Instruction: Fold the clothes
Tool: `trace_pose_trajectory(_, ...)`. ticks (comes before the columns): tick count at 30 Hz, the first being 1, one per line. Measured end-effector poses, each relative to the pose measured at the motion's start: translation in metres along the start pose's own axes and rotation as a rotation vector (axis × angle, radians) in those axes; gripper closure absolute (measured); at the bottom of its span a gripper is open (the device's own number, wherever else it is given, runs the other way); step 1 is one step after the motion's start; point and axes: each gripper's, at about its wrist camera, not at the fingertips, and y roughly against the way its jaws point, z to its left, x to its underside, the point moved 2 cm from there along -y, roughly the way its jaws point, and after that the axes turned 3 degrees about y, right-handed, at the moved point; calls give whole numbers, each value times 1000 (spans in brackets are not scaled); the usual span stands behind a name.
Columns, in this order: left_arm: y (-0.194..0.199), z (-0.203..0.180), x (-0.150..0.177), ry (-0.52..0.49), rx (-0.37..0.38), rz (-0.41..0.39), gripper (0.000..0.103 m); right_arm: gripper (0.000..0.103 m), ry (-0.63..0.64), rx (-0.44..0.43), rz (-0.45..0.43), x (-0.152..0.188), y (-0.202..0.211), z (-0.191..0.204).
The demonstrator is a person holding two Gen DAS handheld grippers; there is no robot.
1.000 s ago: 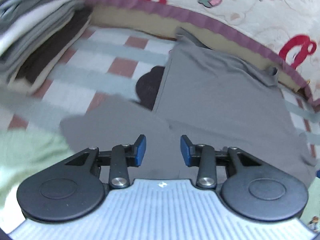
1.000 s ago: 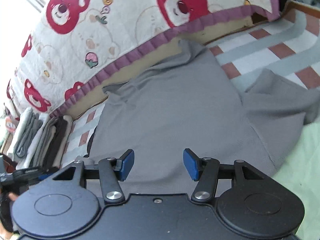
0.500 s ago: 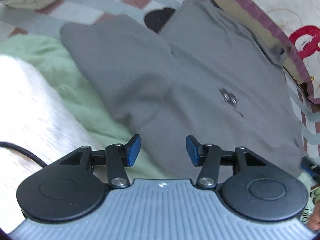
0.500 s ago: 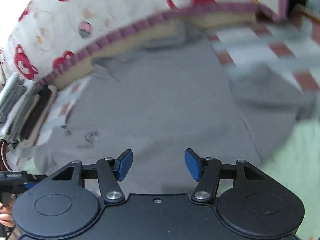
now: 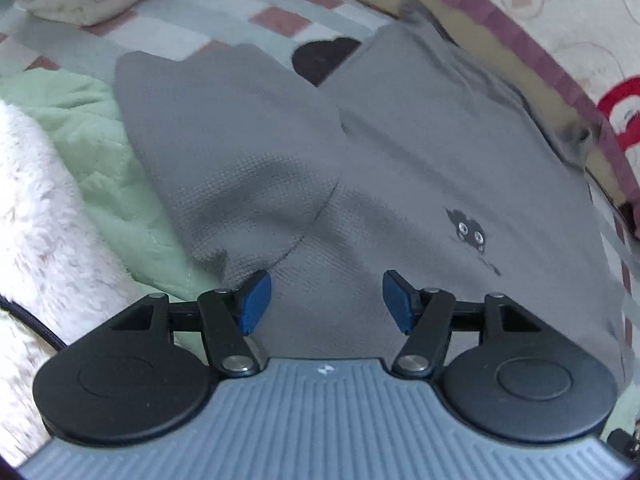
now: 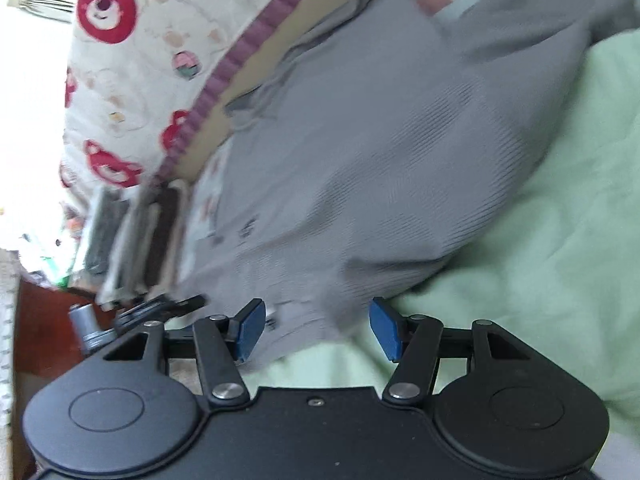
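Grey shirt [image 5: 420, 152] hem hidden behind left gripper [image 5: 326, 300], right view blurred

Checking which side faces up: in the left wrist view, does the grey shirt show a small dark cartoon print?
Yes, the grey shirt shows a small dark cartoon print with two round eyes on its upturned side.

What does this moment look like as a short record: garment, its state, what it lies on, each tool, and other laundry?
garment: grey shirt with a small dark cat print
state: spread out, one sleeve lying out to the side, not yet folded
surface: green quilt and checked sheet
left tool: open, jaws have just been opening, over the shirt's near edge, nothing gripped
right tool: open, over the shirt's edge, nothing gripped
other laundry: stack of folded clothes beside the shirt
backdrop: bear-print blanket
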Motion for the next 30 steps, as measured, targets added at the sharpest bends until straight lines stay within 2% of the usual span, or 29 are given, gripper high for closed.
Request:
trace_pose_trajectory(1,1,0,2,7,-10,6,42,38,-7,-4,-2,1,-6,0)
trace_pose_trajectory(5,0,-1,4,-8,-66,25,42,38,-120,136,-73,5,-24,-10)
trace_pose_trajectory(9,5,10,-32,25,-221,-165,42,37,-138,150,-172,10,-5,-9)
trace_pose_trajectory(13,7,24,-56,18,-181,-35,38,37,-188,152,-220,2,8,-28)
trace_pose_trajectory(16,3,29,-53,36,-109,99,37,37,-203,248,-252,-23,4,-44)
trace_pose_trajectory(18,5,25,-54,-13,-127,109,36,37,-172,265,-271,-34,3,-52)
trace_pose_trajectory(19,1,25,-54,-12,-129,115,30,36,-161,258,-281,-37,2,-55)
trace_pose_trajectory(20,-3,25,-54,-9,-134,119,28,44,-157,248,-285,-36,1,-56)
trace_pose_trajectory(21,-10,25,-55,-3,-155,110,27,85,-117,234,-282,-36,1,-53)
trace_pose_trajectory(22,-16,25,-56,0,-174,96,28,93,-71,226,-282,-36,1,-48)
trace_pose_trajectory(24,-27,25,-60,-34,-200,5,28,96,118,293,-330,-35,8,-21)
trace_pose_trajectory(25,-31,25,-63,-46,-211,-35,33,96,236,311,-363,-33,14,-5)
trace_pose_trajectory(26,-29,25,-64,-25,-204,-41,41,97,257,322,-368,-31,17,1)
trace_pose_trajectory(27,-21,22,-64,-34,-196,-75,67,97,278,332,-373,-29,20,6)
trace_pose_trajectory(28,-15,19,-64,-77,-210,-108,84,97,299,343,-377,-26,23,11)
trace_pose_trajectory(30,-5,16,-62,-135,-223,-148,94,96,352,405,-354,-22,17,16)
